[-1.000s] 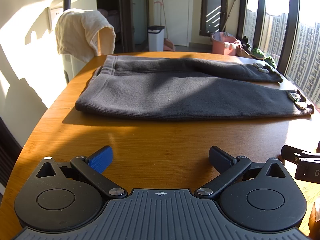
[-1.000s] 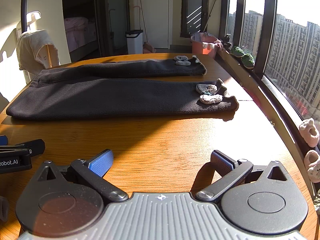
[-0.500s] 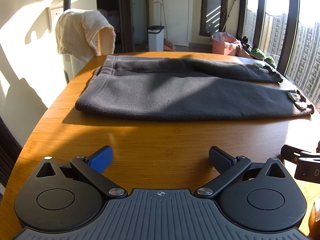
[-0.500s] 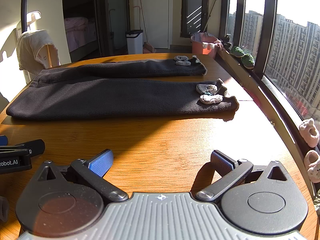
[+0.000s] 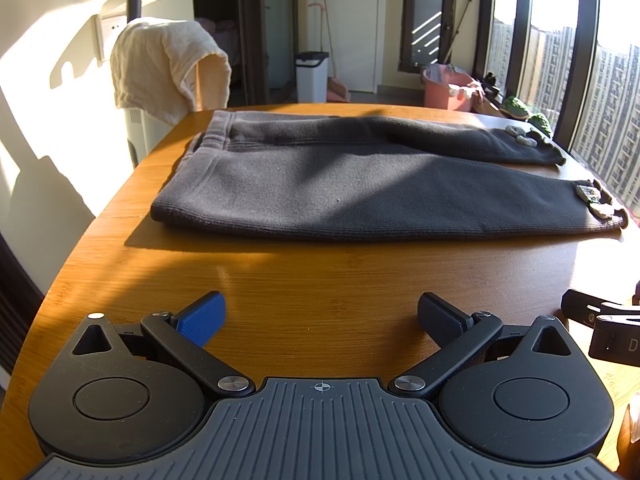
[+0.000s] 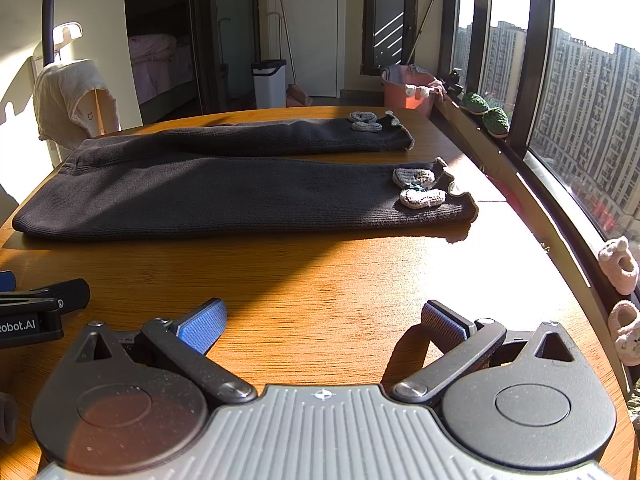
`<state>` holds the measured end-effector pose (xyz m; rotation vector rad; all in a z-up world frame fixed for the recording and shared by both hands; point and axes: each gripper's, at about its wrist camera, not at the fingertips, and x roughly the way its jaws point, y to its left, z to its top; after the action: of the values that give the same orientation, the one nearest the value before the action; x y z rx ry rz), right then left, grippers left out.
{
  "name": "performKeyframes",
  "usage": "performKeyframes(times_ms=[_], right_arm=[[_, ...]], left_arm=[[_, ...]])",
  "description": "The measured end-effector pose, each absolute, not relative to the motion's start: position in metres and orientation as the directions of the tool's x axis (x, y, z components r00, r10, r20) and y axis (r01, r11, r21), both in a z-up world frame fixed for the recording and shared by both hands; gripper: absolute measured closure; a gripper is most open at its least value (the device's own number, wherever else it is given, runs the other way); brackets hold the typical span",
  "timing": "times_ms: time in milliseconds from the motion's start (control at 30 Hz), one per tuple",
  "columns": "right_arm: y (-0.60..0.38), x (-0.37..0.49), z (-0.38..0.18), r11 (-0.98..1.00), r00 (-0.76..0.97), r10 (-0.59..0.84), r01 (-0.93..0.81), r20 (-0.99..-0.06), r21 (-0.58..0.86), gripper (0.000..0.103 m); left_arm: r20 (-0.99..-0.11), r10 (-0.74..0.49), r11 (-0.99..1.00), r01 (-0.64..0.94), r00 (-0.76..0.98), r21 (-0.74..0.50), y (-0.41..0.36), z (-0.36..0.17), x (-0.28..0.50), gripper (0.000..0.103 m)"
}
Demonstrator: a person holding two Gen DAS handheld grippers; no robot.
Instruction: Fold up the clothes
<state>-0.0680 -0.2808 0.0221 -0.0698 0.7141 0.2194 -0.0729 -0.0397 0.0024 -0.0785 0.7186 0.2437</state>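
Dark grey trousers (image 5: 360,184) lie flat on the wooden table (image 5: 320,280), waistband to the left and both legs stretched to the right; they also show in the right wrist view (image 6: 224,192). Small knitted patches (image 6: 420,188) decorate the cuffs. My left gripper (image 5: 320,316) is open and empty, low over the table in front of the trousers. My right gripper (image 6: 324,320) is open and empty, likewise short of the near leg. Each gripper's fingers show at the edge of the other's view.
A cream towel (image 5: 168,68) hangs over a chair at the table's left far corner. A window ledge (image 6: 520,168) with small green and pink slippers runs along the right edge. A pink basin (image 6: 408,88) and a white bin (image 6: 270,84) stand beyond the table.
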Motion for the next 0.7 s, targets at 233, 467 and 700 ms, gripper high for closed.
performKeyframes(times_ms=[233,467,700], right_arm=[[-0.2812,-0.0679,0.0225,0.973,0.732,0.184,-0.232,-0.656,0.014,0.0],[-0.2794,-0.067,0.0224,0.971,0.73,0.187,-0.238,-0.657,0.013,0.0],[-0.2805,-0.0676,0.022,0.969,0.729,0.196,-0.248,-0.656,0.015,0.0]], left_arm=[[-0.66,0.196,0.969,-0.248,0.725,0.015,-0.0399,0.0024,-0.073,0.0],[-0.66,0.195,0.969,-0.246,0.725,0.015,-0.039,0.0022,-0.0724,0.0],[-0.659,0.192,0.969,-0.245,0.727,0.012,-0.0381,0.0018,-0.0722,0.0]])
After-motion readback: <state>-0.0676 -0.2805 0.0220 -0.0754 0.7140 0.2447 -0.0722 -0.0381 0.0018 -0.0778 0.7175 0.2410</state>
